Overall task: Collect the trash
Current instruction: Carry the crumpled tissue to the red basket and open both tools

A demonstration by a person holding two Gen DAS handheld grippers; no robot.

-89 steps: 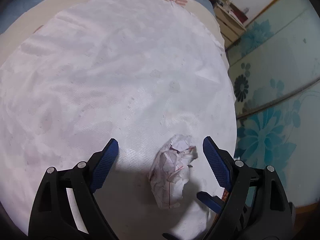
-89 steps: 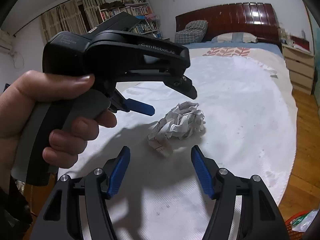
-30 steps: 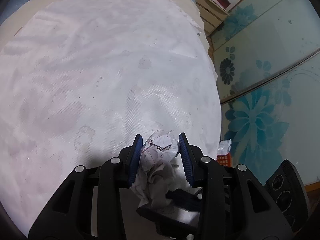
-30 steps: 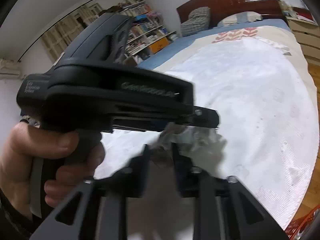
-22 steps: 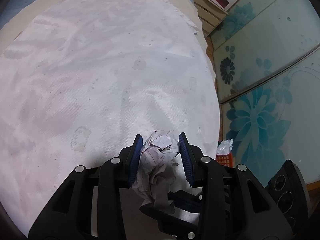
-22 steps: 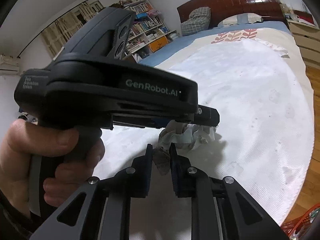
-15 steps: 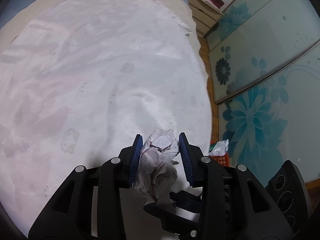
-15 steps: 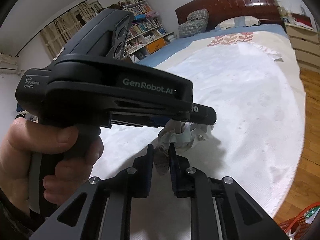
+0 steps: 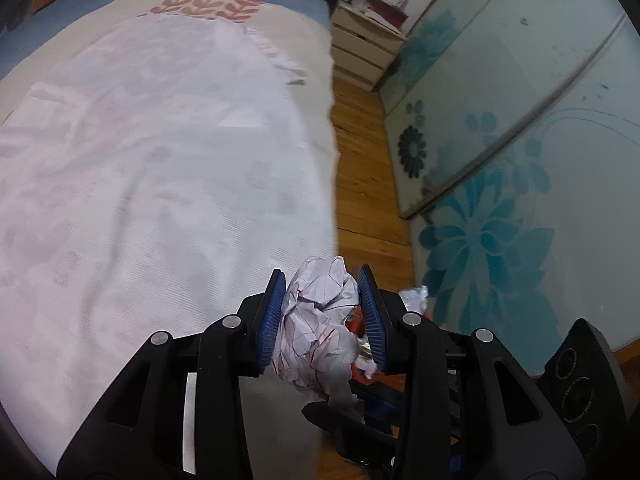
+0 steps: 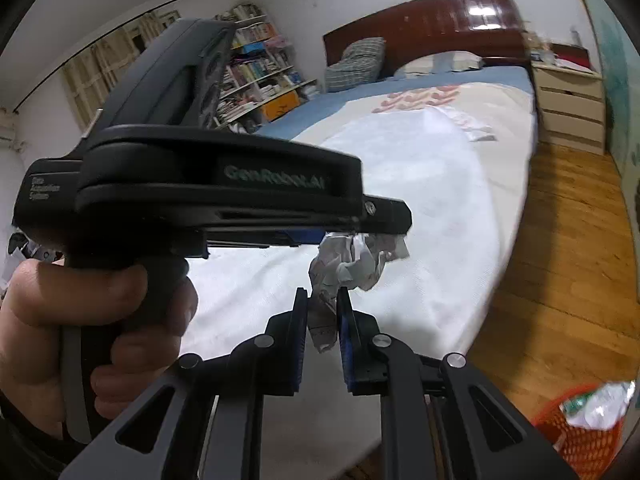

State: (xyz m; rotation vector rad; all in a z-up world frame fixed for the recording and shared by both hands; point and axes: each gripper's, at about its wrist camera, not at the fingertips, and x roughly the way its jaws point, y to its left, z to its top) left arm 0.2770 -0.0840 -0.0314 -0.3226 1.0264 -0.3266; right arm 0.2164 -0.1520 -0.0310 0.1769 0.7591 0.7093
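Observation:
A crumpled ball of white paper with red lines (image 9: pixel 320 320) is clamped between the blue pads of my left gripper (image 9: pixel 322 284), lifted off the bed near its right edge. My right gripper (image 10: pixel 323 300) is shut on a lower tail of the same crumpled paper (image 10: pixel 352 264), just below the left gripper's black body (image 10: pixel 200 184), which a hand (image 10: pixel 100 320) holds. An orange mesh trash basket (image 10: pixel 580 432) with trash in it stands on the floor at the lower right of the right wrist view; a bit of the basket (image 9: pixel 416 300) shows behind the left gripper's right finger.
The bed carries a white sheet (image 9: pixel 160 180) over a blue cover. Wooden floor (image 10: pixel 560 260) runs along its right side. A pale nightstand (image 10: pixel 568 108) stands by the dark headboard (image 10: pixel 432 20). A glass door with blue flowers (image 9: pixel 500 200) lines the right. Bookshelves (image 10: pixel 256 72) stand at the back left.
Both grippers have lifted the paper off the sheet and carried it to the right, toward the bed's edge. The floor and the orange basket have come into view.

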